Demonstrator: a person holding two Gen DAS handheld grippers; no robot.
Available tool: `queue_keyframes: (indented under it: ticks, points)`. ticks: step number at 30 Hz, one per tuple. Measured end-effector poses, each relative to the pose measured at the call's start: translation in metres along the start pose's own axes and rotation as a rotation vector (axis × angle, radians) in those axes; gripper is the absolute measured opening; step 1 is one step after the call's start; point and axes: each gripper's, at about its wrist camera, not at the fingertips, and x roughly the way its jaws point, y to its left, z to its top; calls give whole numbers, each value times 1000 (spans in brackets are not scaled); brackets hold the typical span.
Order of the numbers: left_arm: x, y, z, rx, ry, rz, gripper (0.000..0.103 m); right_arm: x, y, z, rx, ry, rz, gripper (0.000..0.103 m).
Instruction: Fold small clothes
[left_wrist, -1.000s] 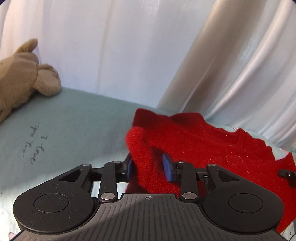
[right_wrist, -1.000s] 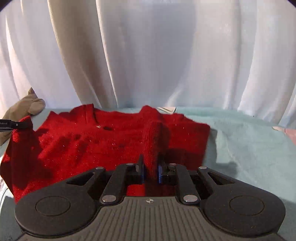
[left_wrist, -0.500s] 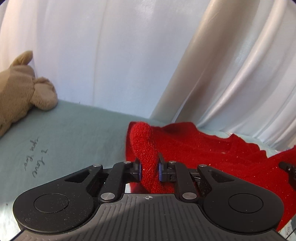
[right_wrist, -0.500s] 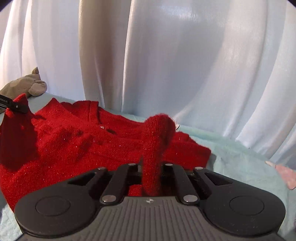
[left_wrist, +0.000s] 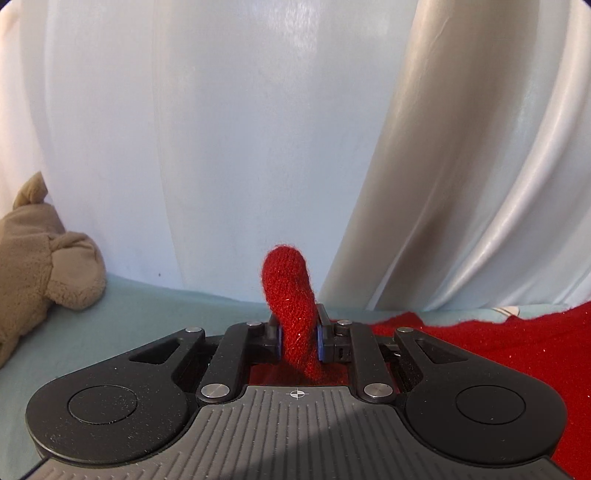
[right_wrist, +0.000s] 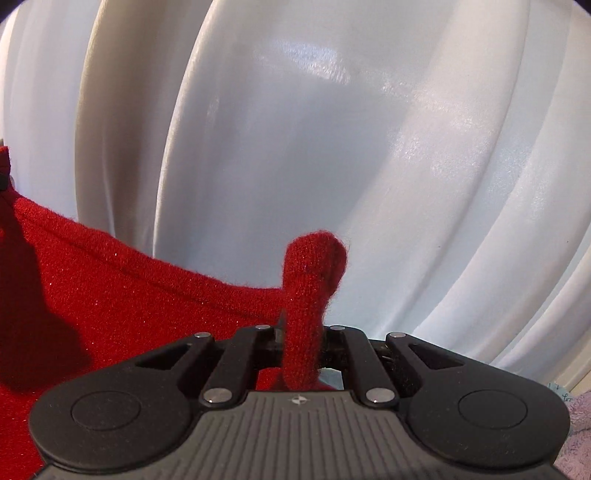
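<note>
A small red knitted sweater (left_wrist: 517, 343) hangs stretched between both grippers. In the left wrist view my left gripper (left_wrist: 299, 338) is shut on a bunched fold of the sweater that pokes up between its blue pads. The rest of the garment spreads to the right over the pale blue sheet (left_wrist: 122, 314). In the right wrist view my right gripper (right_wrist: 303, 343) is shut on another fold of the red sweater (right_wrist: 110, 295), whose upper edge runs taut up to the left. The pads of the right gripper are hidden by the cloth.
A beige plush toy (left_wrist: 33, 258) lies at the far left on the sheet. White curtains (left_wrist: 258, 129) hang close behind the bed in both views. A bit of lilac cloth (right_wrist: 580, 435) shows at the lower right edge of the right wrist view.
Both grippers closed on folds of the sweater and lifted it off the sheet. Both cameras tilted up toward the curtains. The sweater now hangs taut between the grippers.
</note>
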Motion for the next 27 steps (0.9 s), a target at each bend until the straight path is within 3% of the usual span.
queue_keyframes:
  ticks: [4,9,16,21,24,27]
  points:
    - [28,-11,-15,72,48,63,18,28,10,-13,-13,68,-14,7]
    - [42,-9,-25,80,70,74,19,48,8,-27,18,128,-12,7]
    - [40,-13,-23,82,35,98,19,45,8,-39,-19,115,-36,8]
    - [47,-16,-23,68,25,159,22,49,16,-41,-74,85,-139,8]
    - [42,-13,-27,72,23,170,37,59,17,-49,-107,143,-162,23]
    - [17,0,-31,40,0,127,42,41,2,-48,-14,136,-140,38]
